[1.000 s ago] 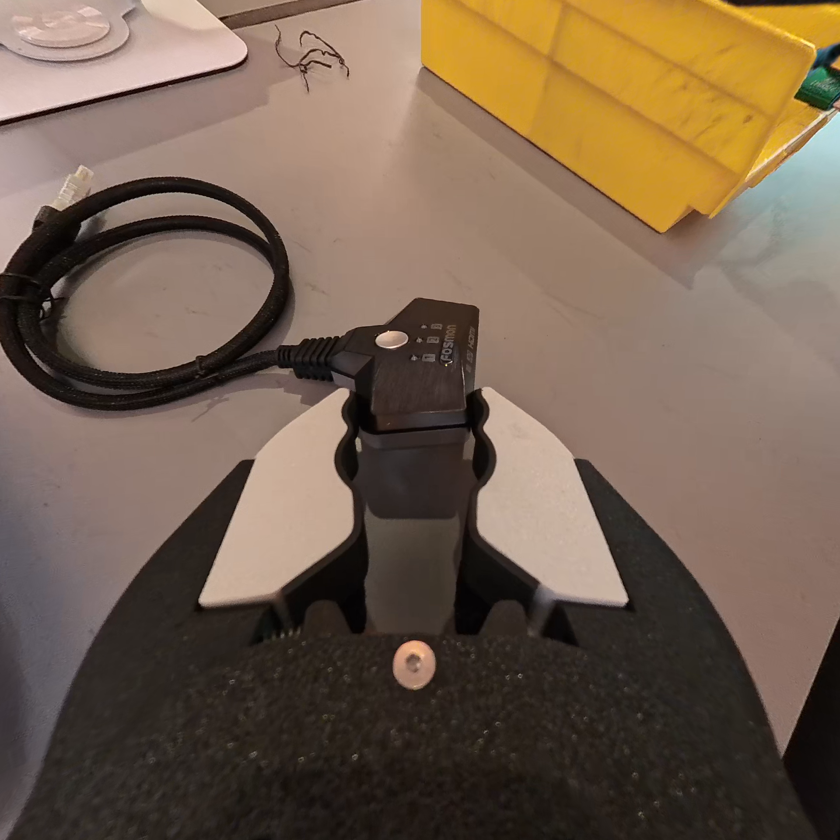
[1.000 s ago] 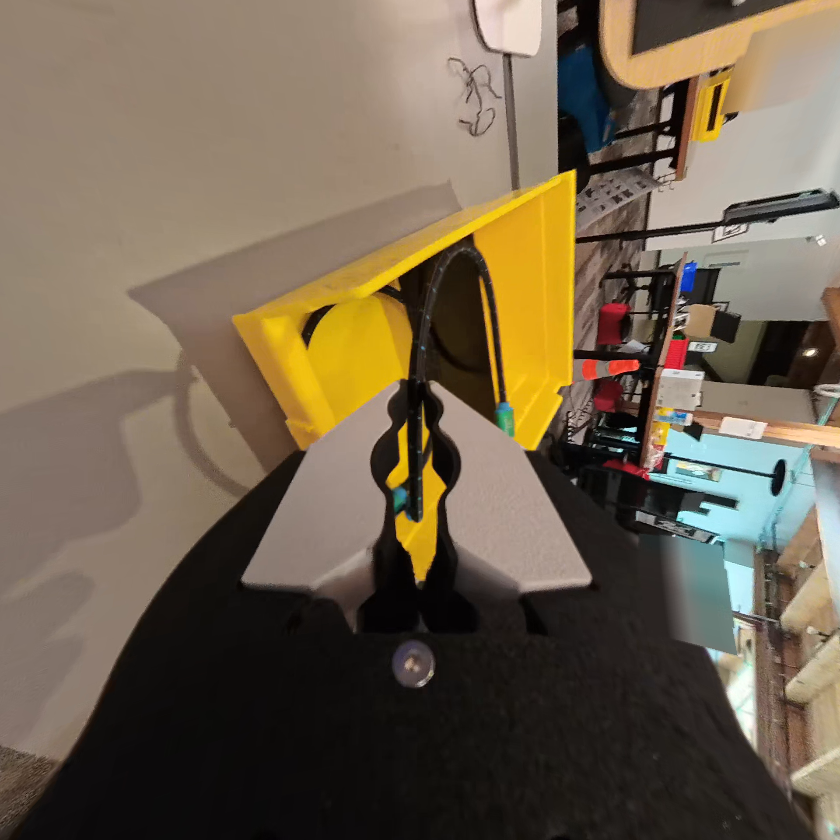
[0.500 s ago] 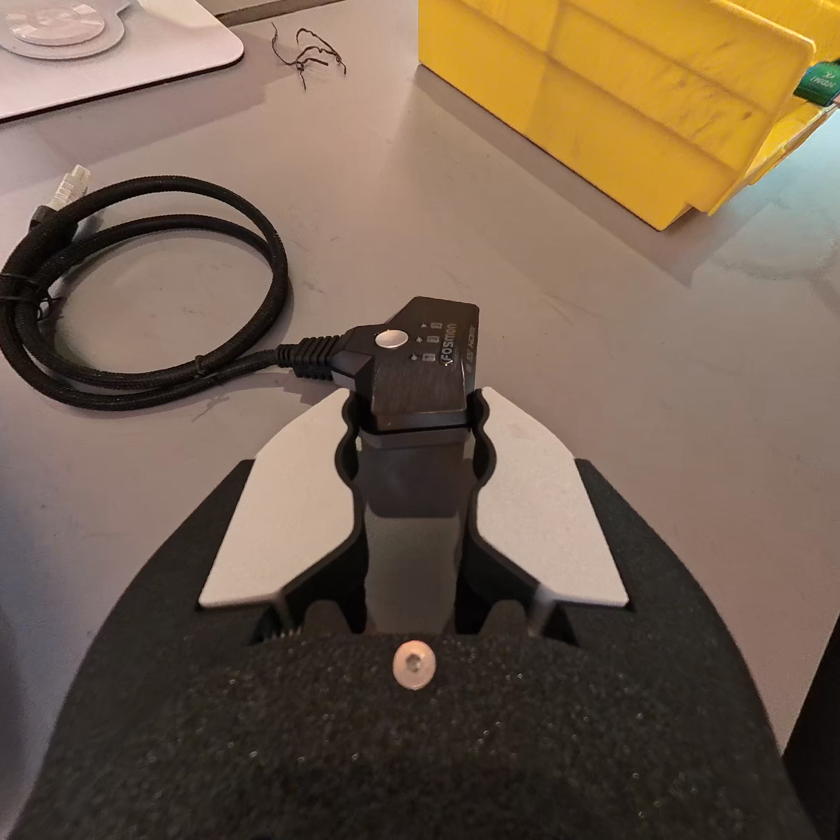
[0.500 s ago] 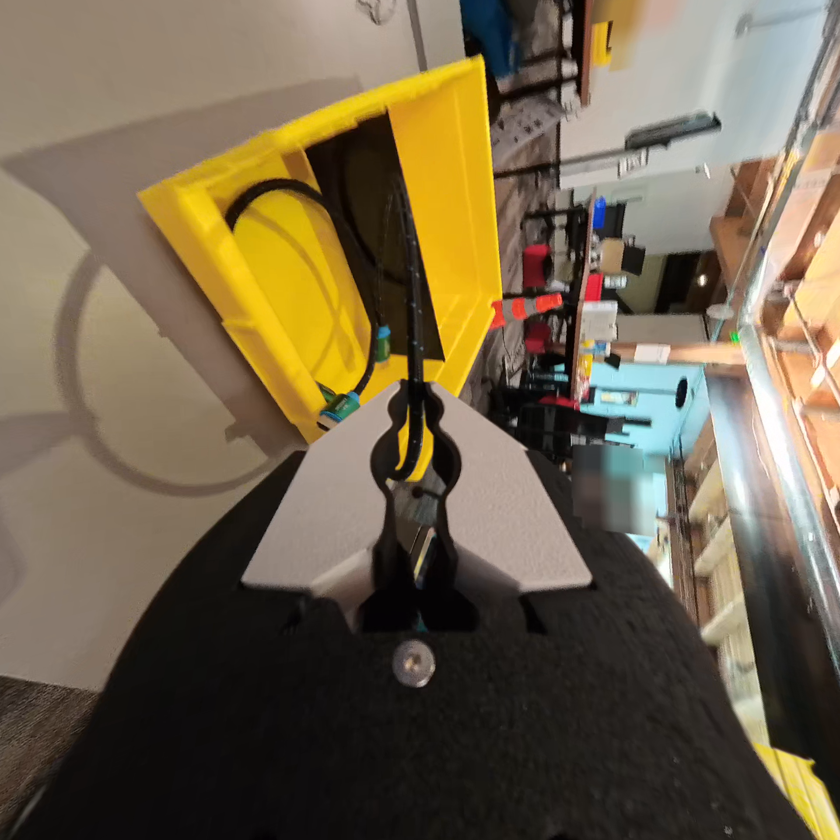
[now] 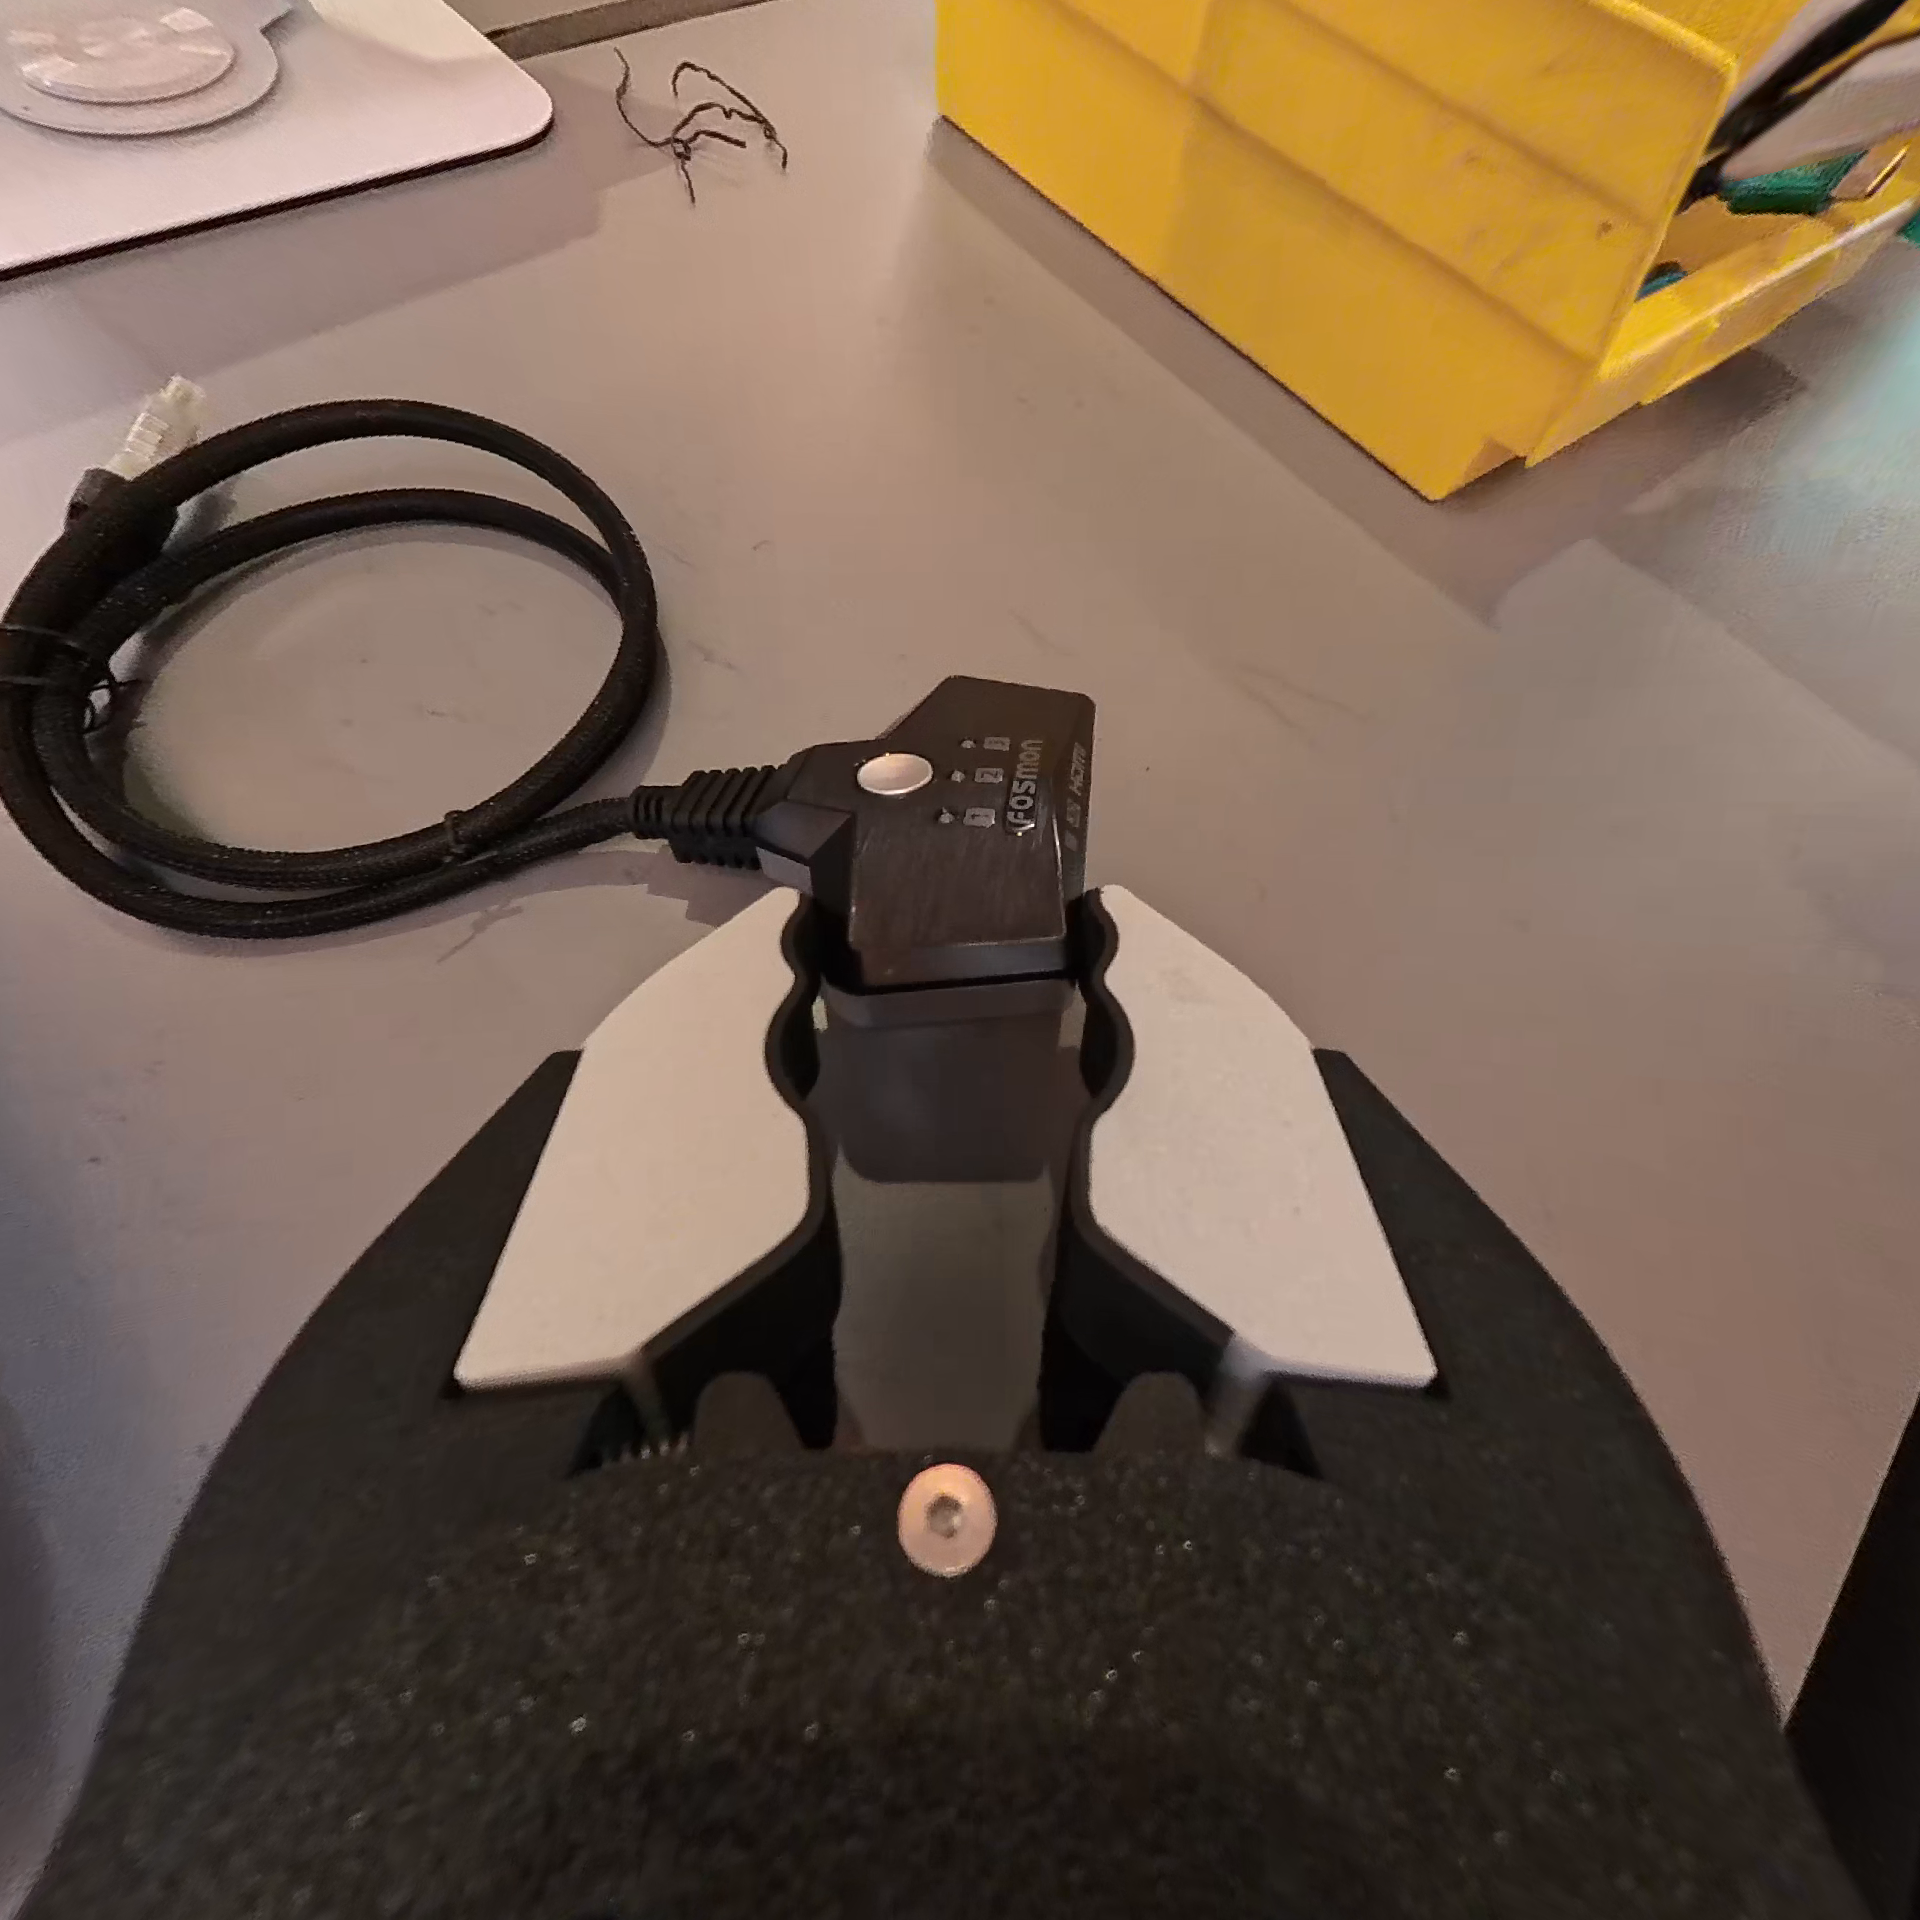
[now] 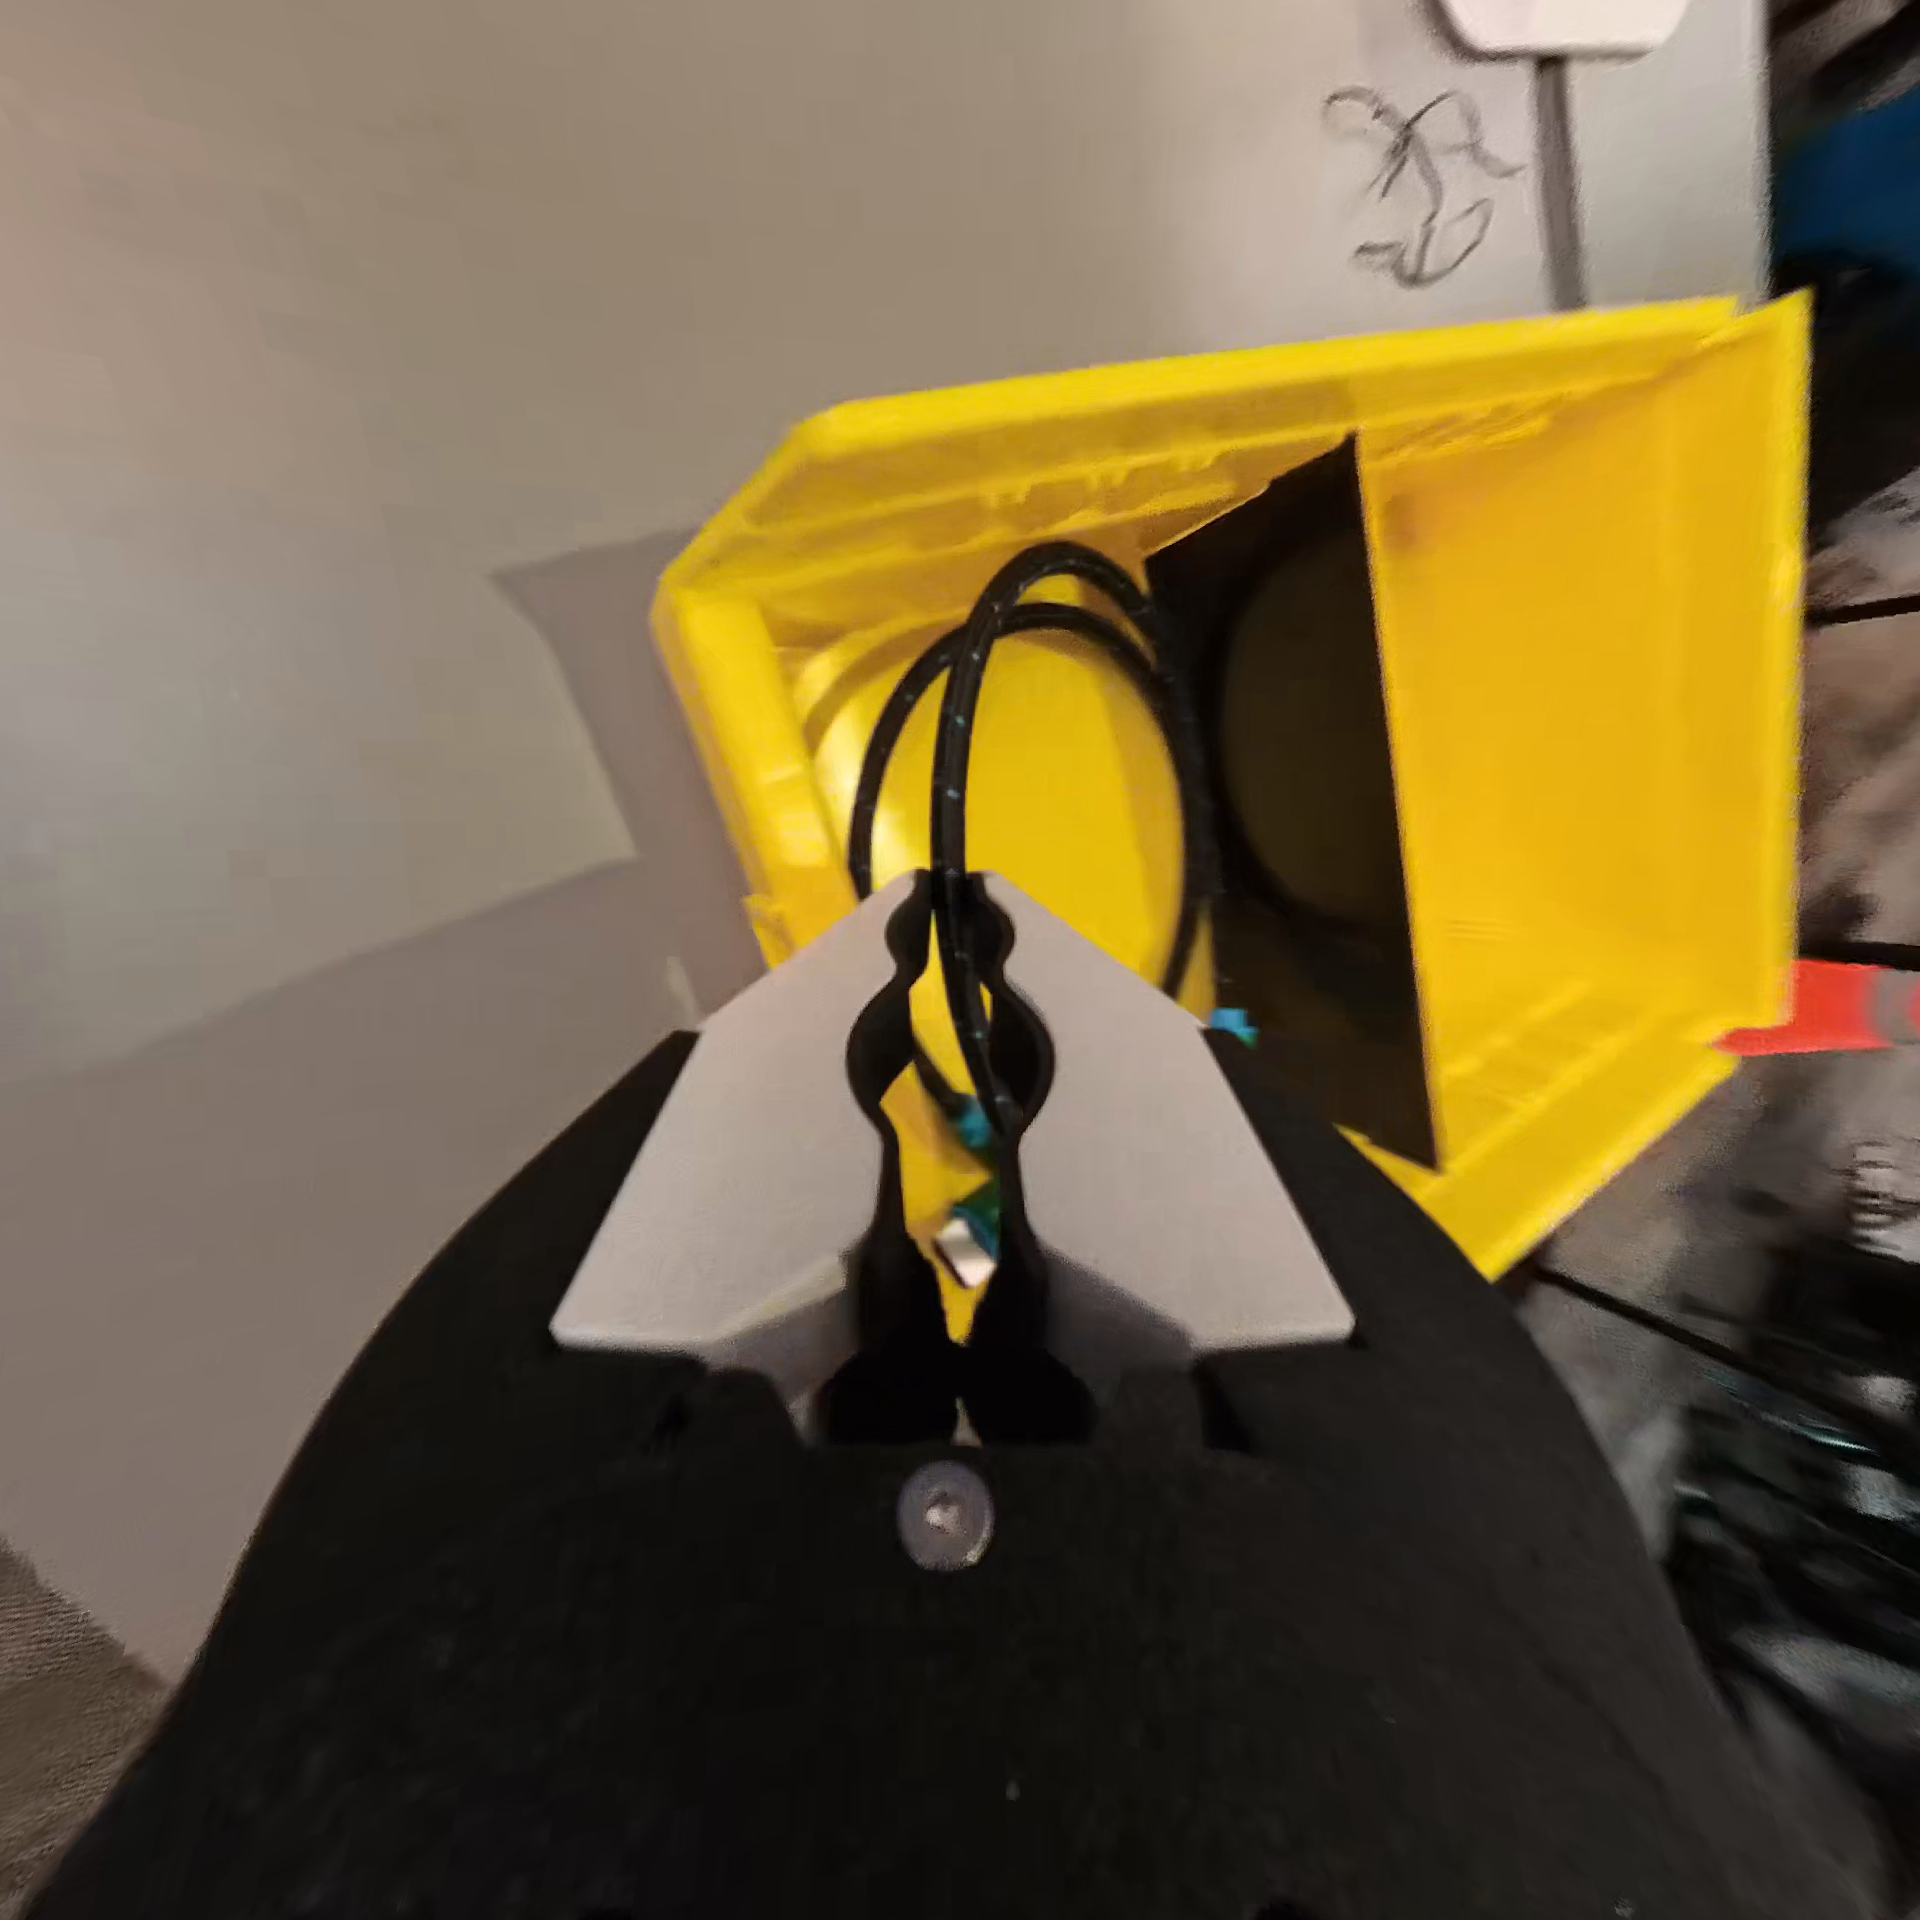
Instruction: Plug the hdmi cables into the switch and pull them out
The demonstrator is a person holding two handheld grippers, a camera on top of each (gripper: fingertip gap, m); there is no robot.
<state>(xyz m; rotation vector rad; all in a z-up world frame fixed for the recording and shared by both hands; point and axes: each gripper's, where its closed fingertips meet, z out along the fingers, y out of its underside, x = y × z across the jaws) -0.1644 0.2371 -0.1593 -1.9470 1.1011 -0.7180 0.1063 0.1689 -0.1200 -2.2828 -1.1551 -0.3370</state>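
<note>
A: Between the left gripper (image 5: 940, 940) tips sits the HDMI switch (image 5: 961, 842), clamped; its braided lead (image 5: 343, 665) coils away leftward.

B: Right gripper (image 6: 961, 935) pinches an HDMI cable (image 6: 961, 790), yellow bin (image 6: 1558, 727) beyond. I'd regrip nearer its plug (image 6: 966, 1252) before aligning.

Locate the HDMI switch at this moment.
In the left wrist view, the HDMI switch sits mid-frame on the grey table, clamped by the left hand-held gripper, its braided cable coiled to its left.
</note>
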